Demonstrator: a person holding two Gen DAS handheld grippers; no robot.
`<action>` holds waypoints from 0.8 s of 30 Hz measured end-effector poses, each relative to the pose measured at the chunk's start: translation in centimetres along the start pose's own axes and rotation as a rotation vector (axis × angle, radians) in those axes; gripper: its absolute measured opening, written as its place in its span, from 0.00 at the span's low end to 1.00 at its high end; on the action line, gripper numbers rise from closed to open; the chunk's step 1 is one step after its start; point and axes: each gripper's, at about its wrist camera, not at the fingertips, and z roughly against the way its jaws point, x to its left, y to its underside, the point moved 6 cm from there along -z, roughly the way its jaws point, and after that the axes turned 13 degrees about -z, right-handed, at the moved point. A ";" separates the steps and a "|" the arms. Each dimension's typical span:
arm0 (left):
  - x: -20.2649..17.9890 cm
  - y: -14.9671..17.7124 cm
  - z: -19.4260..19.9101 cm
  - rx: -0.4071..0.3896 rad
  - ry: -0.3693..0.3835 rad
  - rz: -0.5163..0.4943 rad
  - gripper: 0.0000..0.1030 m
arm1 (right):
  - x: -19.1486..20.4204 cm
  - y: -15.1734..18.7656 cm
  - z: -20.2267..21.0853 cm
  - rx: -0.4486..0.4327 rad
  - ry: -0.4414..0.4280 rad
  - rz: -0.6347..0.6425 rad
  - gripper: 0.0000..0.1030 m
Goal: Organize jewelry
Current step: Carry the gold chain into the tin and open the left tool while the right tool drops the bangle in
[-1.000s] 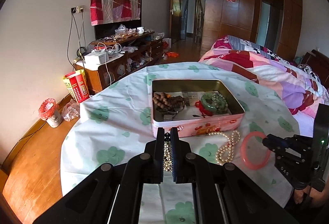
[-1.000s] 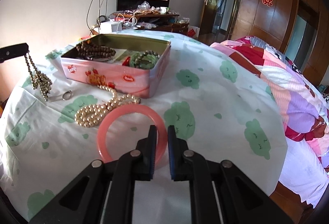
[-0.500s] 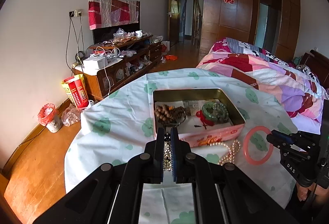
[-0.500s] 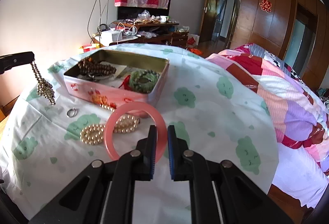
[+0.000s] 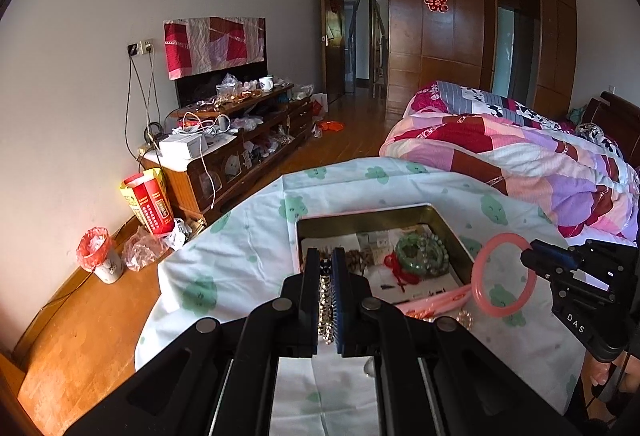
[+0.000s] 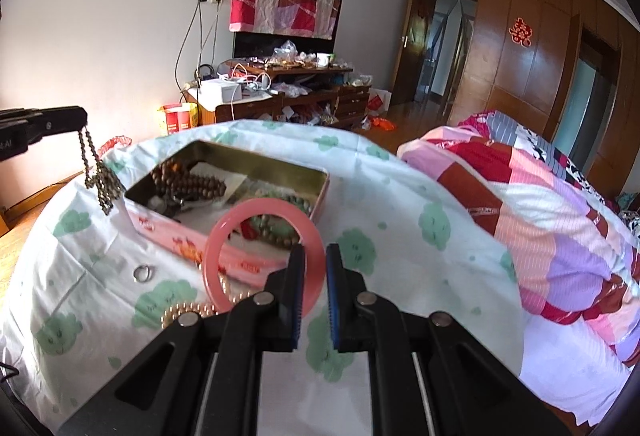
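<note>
An open pink tin [image 5: 360,213] [image 6: 160,226] stands on the cloud-print tablecloth, with brown wooden beads [image 6: 192,182] and a green bead bracelet [image 5: 420,254] inside. My left gripper [image 5: 326,264] [image 6: 82,120] is shut on a bronze bead chain [image 5: 325,306] [image 6: 100,176], which dangles left of the tin, above the cloth. A pink bangle [image 6: 211,264] [image 5: 477,276] stands upright in the air at the tin's near right side, pinched by my shut right gripper [image 6: 314,256] [image 5: 528,256]. A pearl necklace [image 6: 180,312] and a small silver ring [image 6: 143,273] lie on the cloth before the tin.
A bed with a patchwork quilt [image 6: 540,196] runs along the table's right side. A cluttered wooden TV stand [image 5: 240,140] lines the far wall, and wooden floor [image 5: 80,316] drops away past the table's left edge. A hand shows at the lower right [image 5: 604,376].
Both grippers have risen. The pink bangle has come up off the cloth and now stands in front of the tin. The chain hangs higher, clear of the table.
</note>
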 end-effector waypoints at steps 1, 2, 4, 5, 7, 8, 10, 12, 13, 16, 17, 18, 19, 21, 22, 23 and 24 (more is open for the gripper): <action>0.0 -0.3 -0.1 -0.004 -0.001 -0.006 0.04 | 0.0 -0.3 0.0 -0.004 0.000 0.003 0.12; 0.0 -0.8 -0.2 -0.009 -0.003 -0.014 0.04 | 0.1 -0.6 -0.1 -0.008 0.000 0.008 0.12; -0.1 -1.3 -0.4 -0.013 -0.003 -0.025 0.04 | 0.2 -1.2 -0.3 -0.013 0.001 0.014 0.12; -0.1 -1.5 -0.6 -0.014 -0.004 -0.030 0.04 | 0.2 -1.4 -0.4 -0.014 0.000 0.016 0.12; -0.1 -2.1 -1.0 -0.013 -0.004 -0.036 0.04 | 0.3 -1.8 -0.6 -0.016 0.000 0.021 0.12; -0.1 -2.4 -1.3 -0.014 -0.004 -0.038 0.04 | 0.4 -2.0 -0.6 -0.018 0.000 0.025 0.12; 0.0 -2.8 -1.6 -0.015 -0.008 -0.044 0.04 | 0.6 -2.3 -0.8 -0.020 0.001 0.032 0.12; -0.1 -3.1 -1.9 -0.019 -0.010 -0.049 0.04 | 0.7 -2.7 -1.0 -0.024 0.002 0.038 0.12; -0.1 -3.3 -2.1 -0.020 -0.011 -0.049 0.04 | 0.8 -2.9 -1.1 -0.025 0.002 0.040 0.12; -0.2 -3.4 -2.8 -0.016 -0.012 -0.046 0.04 | 1.0 -3.5 -1.4 -0.031 0.002 0.043 0.12; -0.3 -3.4 -3.2 -0.012 -0.012 -0.046 0.04 | 1.0 -3.7 -1.6 -0.032 0.002 0.042 0.12; -0.4 -3.4 -3.5 -0.009 -0.010 -0.046 0.04 | 1.0 -3.9 -1.7 -0.034 0.003 0.042 0.12; -0.5 -3.4 -3.8 -0.006 -0.009 -0.048 0.04 | 1.1 -4.1 -1.9 -0.033 0.003 0.044 0.12; -0.7 -3.3 -4.4 0.002 -0.006 -0.053 0.04 | 1.3 -4.4 -2.1 -0.033 0.004 0.049 0.12; -0.9 -3.3 -4.6 0.005 -0.005 -0.055 0.04 | 1.4 -4.5 -2.3 -0.033 0.005 0.053 0.12; -1.0 -3.3 -4.9 0.009 -0.003 -0.058 0.04 | 1.5 -4.5 -2.4 -0.032 0.006 0.055 0.12; -1.0 -3.3 -5.1 0.011 -0.003 -0.059 0.04 | 1.6 -4.6 -2.6 -0.032 0.007 0.058 0.12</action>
